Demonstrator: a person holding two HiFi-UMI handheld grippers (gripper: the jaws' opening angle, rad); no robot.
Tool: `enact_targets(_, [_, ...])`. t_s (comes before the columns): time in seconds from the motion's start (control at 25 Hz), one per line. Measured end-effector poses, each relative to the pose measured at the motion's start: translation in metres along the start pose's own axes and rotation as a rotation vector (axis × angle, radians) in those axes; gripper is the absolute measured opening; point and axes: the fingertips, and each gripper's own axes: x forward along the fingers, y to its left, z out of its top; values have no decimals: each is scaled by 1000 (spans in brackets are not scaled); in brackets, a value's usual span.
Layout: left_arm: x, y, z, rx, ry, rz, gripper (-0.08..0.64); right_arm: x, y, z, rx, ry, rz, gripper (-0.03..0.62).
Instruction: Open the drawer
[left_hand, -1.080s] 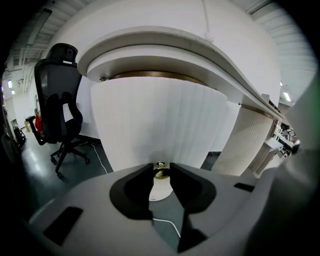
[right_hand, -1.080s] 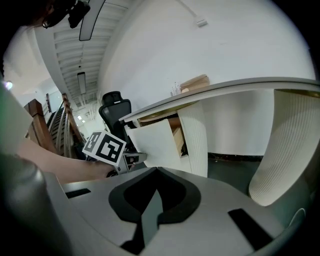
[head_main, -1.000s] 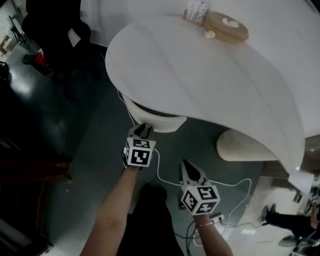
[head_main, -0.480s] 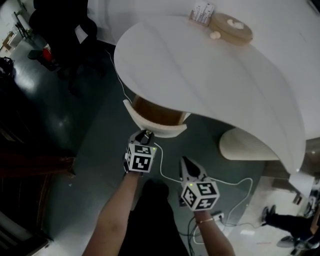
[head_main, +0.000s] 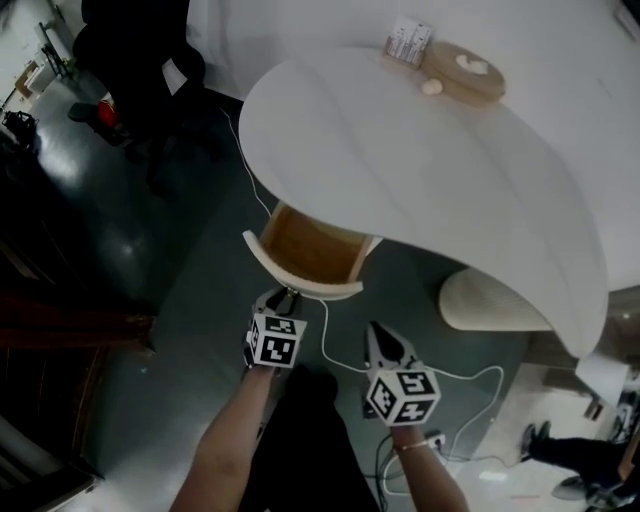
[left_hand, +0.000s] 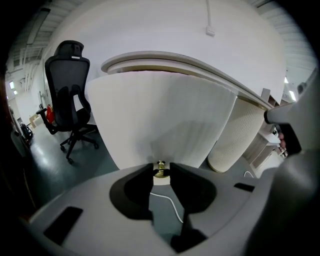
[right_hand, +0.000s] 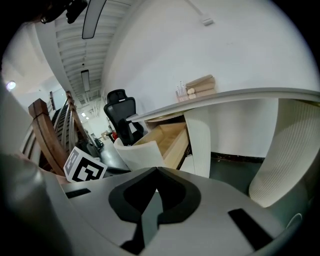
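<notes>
The drawer (head_main: 308, 250) stands partly drawn from under the bench (head_main: 430, 150), its wooden interior exposed. The left hand-held gripper (head_main: 284, 296) sits at the drawer front, jaws narrowed onto the brass knob (left_hand: 160, 169). In the head view the drawer body lies at 1 o'clock from it, with the slide axis running 1 to 7 o'clock. Judgement: any further pull goes toward 7 o'clock. The right hand-held gripper (head_main: 380, 338), jaws together and empty, lies at 4 o'clock of the knob, the farther of the two.
</notes>
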Motion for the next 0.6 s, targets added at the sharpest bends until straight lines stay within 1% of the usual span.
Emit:
enact_targets(0.16, [-11,1,-15,1,46,0,103,-7,1,2,-12,8,4,5])
enact_targets(0.28, [-15,0,-23,2,34,4,103,-13,4,1,-21,13,11,3])
enact_targets(0.44, [-24,-1,-36,1,69,3,103,-19,8,-3,-23,16,16,3])
enact_targets(0.6, [-28,2,-40,2,74,3,103,-25,13,-6,-10,16,23,4])
